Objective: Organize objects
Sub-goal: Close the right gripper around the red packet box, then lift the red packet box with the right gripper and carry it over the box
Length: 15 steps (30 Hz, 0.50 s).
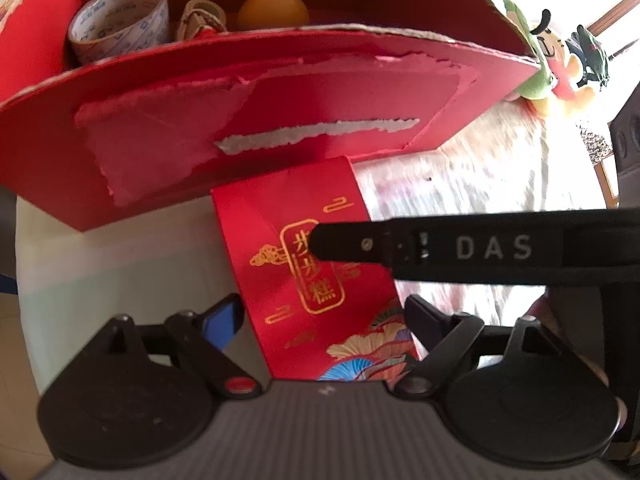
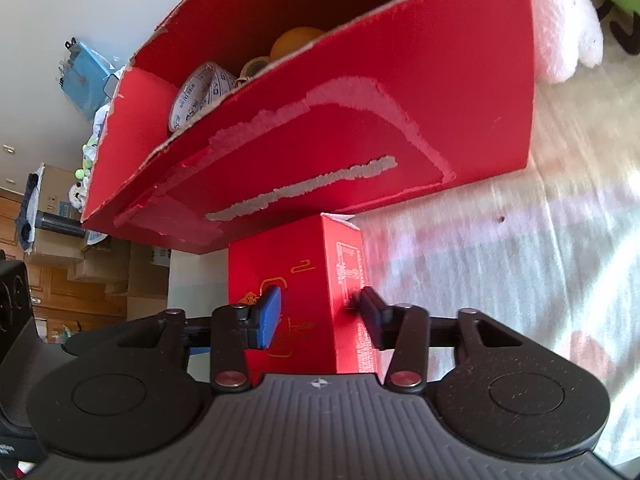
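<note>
Ahead of both hand-held grippers, a big open red carton (image 1: 280,92), its near wall scarred with torn paper strips. Inside it (seen over the rim): a tape roll (image 1: 120,20), an orange ball (image 1: 274,6) and a small woven item (image 1: 202,20) between them. Off beyond the carton's right corner, a plush toy (image 1: 560,60). Beneath everything, a pale patterned cloth on the counter (image 1: 480,168).

Just in front of the carton wall, touching or nearly so, a small red gift box (image 1: 312,264) with gold lettering, lying below the left hand-held gripper (image 1: 320,320), jaws spread wide to either side of it, gripping nothing. Across that box, the black finger (image 1: 460,248) of the right tool.

Right hand-held gripper (image 2: 316,316) partly open around the same box (image 2: 296,280); dark pad against its printed side, blue pad over the top face, not pressing.
</note>
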### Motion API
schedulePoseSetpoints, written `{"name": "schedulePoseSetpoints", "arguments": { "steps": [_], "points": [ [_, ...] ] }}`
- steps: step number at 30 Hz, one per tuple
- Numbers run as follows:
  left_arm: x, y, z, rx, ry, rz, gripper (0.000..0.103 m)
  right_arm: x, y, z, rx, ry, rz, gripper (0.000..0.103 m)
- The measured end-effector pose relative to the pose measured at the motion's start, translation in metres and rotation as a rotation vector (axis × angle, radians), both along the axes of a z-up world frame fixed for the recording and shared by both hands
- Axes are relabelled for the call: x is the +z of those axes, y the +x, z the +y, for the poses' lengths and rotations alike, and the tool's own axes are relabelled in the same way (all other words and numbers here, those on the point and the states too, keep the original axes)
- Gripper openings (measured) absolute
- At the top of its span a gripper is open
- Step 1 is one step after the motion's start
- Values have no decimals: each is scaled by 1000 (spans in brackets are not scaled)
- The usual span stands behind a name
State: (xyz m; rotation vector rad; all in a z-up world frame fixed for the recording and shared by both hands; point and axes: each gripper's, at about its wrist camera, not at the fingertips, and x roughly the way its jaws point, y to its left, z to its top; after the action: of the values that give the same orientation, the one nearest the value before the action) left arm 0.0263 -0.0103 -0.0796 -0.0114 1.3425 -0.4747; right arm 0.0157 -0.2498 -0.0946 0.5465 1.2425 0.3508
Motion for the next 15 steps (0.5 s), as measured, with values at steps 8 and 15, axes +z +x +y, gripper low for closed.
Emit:
{"name": "schedulePoseSetpoints", "arguments": {
  "steps": [8,15],
  "points": [
    [0,3,2,-4,0,-15,85,2,5,8,71,-37,-39,58],
    [0,3,4,-16,1,-17,84,4,5,7,75,-39,-38,58]
  ]
}}
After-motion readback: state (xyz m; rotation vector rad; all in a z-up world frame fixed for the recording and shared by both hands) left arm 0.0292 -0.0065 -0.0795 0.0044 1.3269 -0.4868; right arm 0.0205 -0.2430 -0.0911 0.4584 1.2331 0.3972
